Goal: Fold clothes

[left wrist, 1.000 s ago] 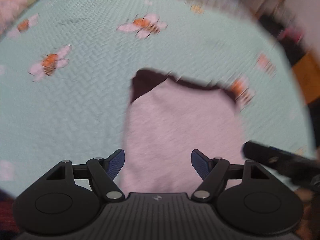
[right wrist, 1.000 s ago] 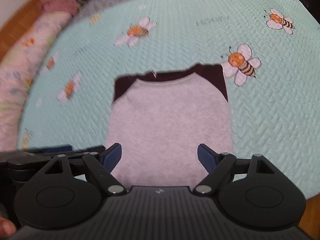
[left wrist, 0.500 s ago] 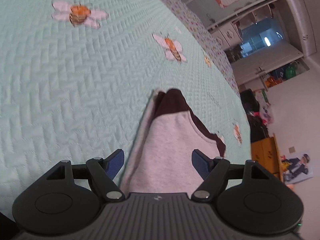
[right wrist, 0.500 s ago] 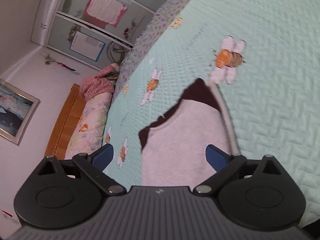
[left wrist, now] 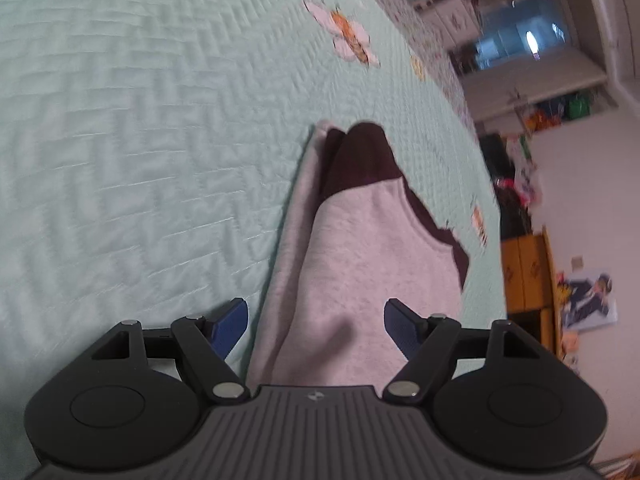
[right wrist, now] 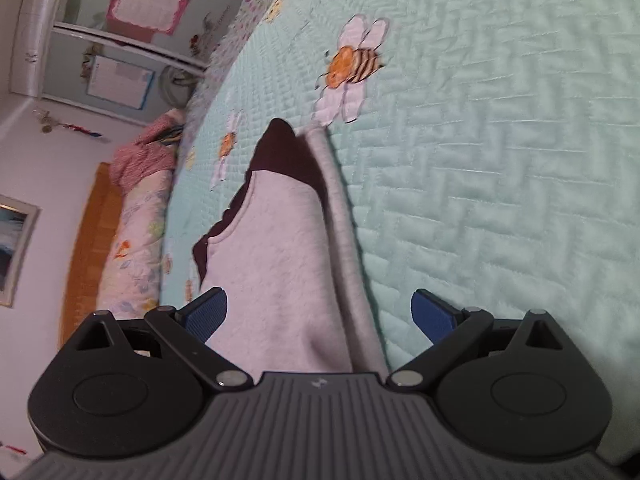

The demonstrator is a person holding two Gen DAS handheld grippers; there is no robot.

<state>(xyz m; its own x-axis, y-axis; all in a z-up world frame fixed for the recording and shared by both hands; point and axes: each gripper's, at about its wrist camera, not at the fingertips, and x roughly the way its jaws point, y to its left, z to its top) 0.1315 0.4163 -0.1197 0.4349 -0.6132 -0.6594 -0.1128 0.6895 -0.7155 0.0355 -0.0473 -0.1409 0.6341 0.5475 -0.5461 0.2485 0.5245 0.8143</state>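
Left wrist view: my left gripper [left wrist: 316,320] and right gripper [right wrist: 319,312], jaws spread wide, straddle the folded grey sweatshirt [left wrist: 360,264] stretching toward 12 o'clock on the quilt [left wrist: 140,140]; careless closing could rumple its layers.

Garment [left wrist: 352,280] near end hidden behind claw body; far shelves [left wrist: 532,52] blurred.

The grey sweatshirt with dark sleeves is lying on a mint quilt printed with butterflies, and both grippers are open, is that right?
Nearly: the quilt is printed with bees, not butterflies, as the right wrist view shows. The sweatshirt, left gripper and right gripper are as stated.
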